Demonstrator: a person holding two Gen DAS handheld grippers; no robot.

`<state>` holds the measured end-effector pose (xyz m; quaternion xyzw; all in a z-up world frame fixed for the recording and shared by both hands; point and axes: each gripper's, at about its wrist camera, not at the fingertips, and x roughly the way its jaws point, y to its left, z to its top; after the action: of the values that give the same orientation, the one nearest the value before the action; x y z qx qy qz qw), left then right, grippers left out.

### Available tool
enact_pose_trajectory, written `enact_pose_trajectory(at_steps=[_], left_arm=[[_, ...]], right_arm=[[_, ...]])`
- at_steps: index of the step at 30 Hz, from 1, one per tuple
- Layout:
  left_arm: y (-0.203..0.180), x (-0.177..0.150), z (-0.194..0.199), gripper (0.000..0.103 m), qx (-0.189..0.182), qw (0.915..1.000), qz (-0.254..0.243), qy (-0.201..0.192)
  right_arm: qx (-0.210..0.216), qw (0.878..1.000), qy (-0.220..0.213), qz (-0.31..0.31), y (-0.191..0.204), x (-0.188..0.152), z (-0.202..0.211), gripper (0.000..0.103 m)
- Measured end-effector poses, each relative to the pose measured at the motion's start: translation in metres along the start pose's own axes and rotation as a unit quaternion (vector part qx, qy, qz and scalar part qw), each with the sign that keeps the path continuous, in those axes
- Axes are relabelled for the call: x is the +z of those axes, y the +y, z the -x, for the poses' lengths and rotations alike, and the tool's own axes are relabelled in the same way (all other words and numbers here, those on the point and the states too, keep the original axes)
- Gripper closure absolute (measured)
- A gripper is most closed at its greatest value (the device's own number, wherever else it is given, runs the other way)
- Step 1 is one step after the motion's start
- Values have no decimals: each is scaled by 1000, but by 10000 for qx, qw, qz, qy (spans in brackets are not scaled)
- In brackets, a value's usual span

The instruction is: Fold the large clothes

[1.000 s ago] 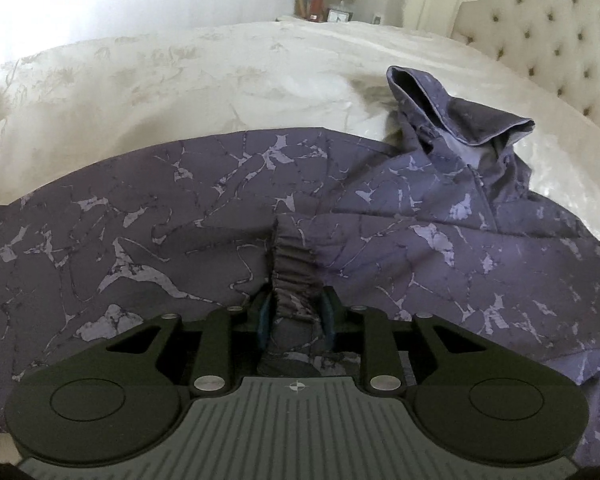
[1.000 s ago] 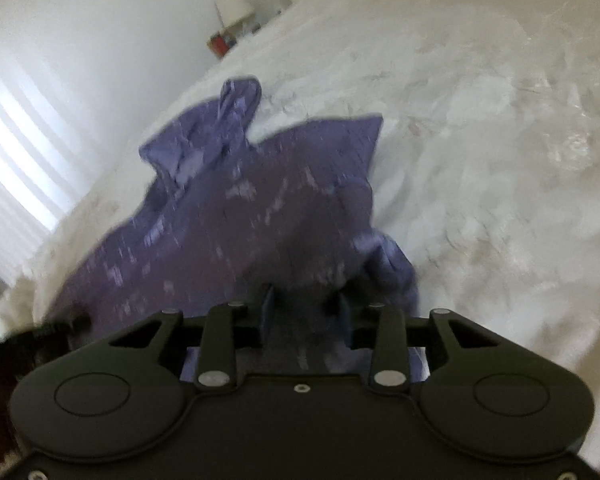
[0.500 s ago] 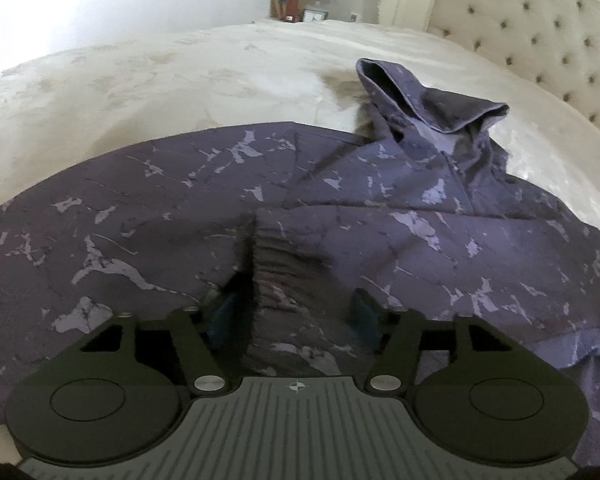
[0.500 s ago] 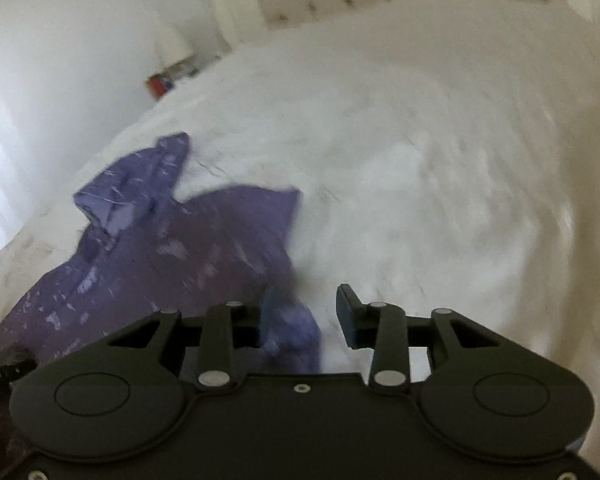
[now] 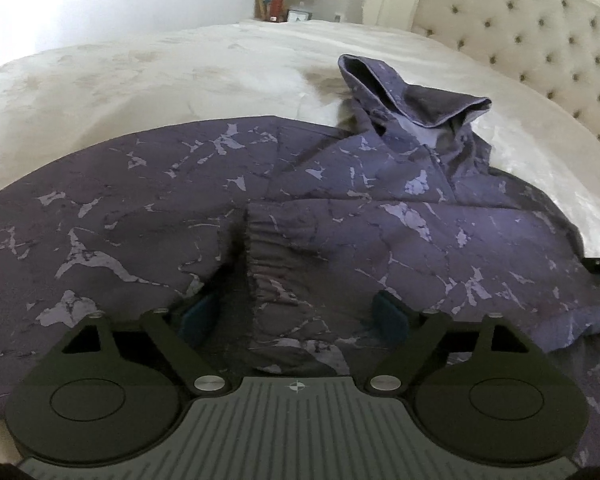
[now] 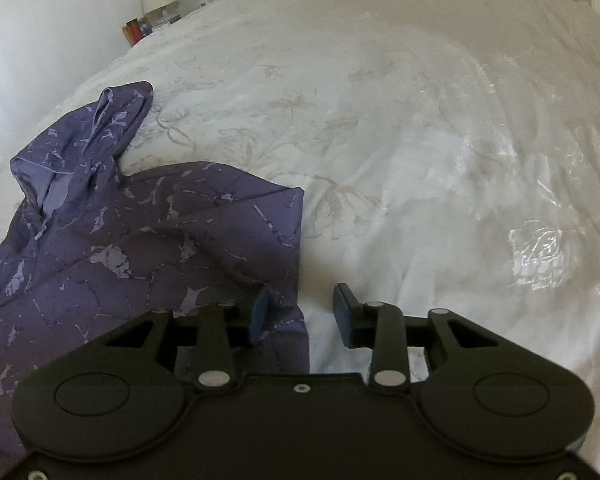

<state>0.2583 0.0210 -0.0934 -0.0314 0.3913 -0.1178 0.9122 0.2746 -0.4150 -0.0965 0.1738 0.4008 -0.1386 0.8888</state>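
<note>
Both tools gaped, holding nothing: left tool (image 5: 294, 312) straddled the folded sleeve cuff (image 5: 276, 264) of the hoodie (image 5: 380, 208) on the bed (image 6: 420, 140); right tool (image 6: 300, 314) hung over its side edge.

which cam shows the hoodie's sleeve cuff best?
Left wrist: the ribbed sleeve cuff lies centred between the open left gripper, folded across the hoodie. Right wrist shows only the hoodie's side edge and hood, no cuff.

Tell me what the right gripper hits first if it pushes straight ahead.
Probably the white bedspread. The open right gripper straddles the right edge of the purple hoodie, and ahead lies only bedspread; depth is uncertain.
</note>
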Motion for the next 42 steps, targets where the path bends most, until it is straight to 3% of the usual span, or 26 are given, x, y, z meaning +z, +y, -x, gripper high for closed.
enact_pose_trajectory(at_steps=[4, 8, 10, 13, 17, 25, 33, 42], left_arm=[[0, 2, 3, 13, -72, 9999, 18, 90], [5, -1, 19, 13, -180, 9994, 261, 112], [10, -4, 33, 12, -231, 9989, 409, 92], [15, -11, 54, 9, -235, 9985, 487, 91], [32, -19, 84, 7, -120, 9981, 595, 84], [95, -36, 147, 7, 636, 9923, 1060, -28], [161, -55, 193, 7, 1352, 9717, 1914, -315], [202, -62, 195, 7, 1578, 9513, 2567, -643]], right_arm=[[48, 9998, -197, 3, 1, 0, 14, 48], [378, 9973, -607, -147, -1, -6, 49, 23], [494, 9956, -789, -87, 4, -11, 64, 22], [739, 9927, -956, 2, 15, -23, 85, 11], [1113, 9878, -1071, 206, 33, -43, 106, 8], [1864, 9784, -761, 462, 73, -86, 118, 7], [2357, 9670, -432, 861, 109, -116, 122, 7], [2561, 9592, -163, 1184, 136, -131, 126, 7]])
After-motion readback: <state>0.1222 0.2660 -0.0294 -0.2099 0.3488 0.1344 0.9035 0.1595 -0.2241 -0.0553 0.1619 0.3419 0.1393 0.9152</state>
